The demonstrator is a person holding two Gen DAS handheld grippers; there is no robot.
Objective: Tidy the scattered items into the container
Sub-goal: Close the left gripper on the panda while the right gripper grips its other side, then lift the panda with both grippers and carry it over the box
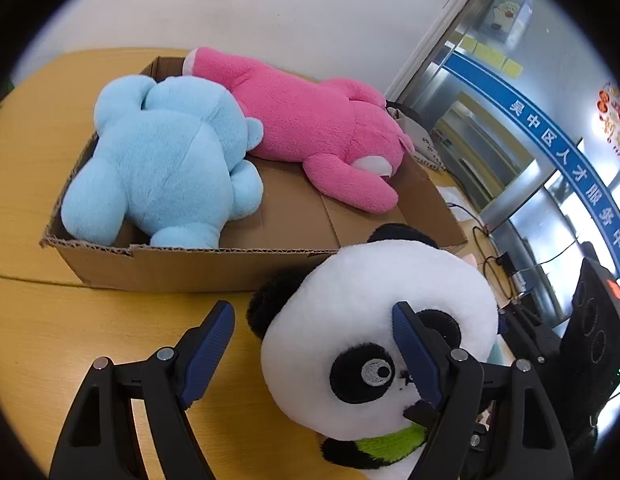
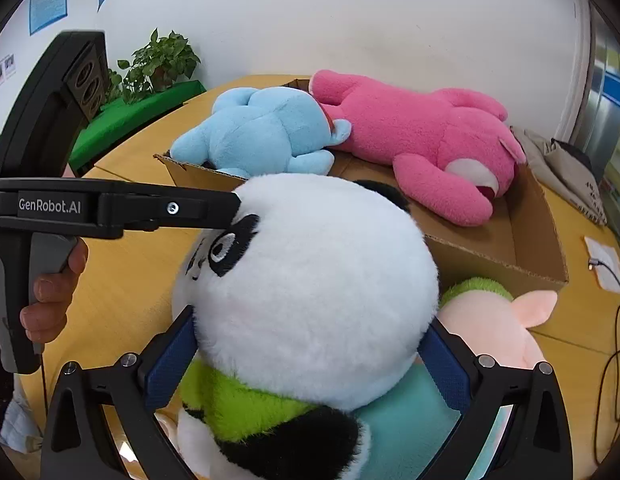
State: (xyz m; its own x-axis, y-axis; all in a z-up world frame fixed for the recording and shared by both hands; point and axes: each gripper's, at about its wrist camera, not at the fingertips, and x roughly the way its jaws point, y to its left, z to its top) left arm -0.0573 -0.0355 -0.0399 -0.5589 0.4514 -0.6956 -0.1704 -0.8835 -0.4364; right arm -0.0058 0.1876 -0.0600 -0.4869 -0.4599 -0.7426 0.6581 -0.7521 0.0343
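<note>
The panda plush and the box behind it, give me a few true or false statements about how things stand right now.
1. The panda plush lies inside the cardboard box. False: it is outside, in front of the box.
2. The right tool has a finger on each side of the panda's head. True.
3. The blue plush and pink plush lie in the box. True.
4. The left tool is shut. False: it is open, one finger against the panda's face.

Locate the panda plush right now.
The panda plush sits on the table just outside the cardboard box's near wall, between the right gripper's pads, with the left gripper at its face.
</note>
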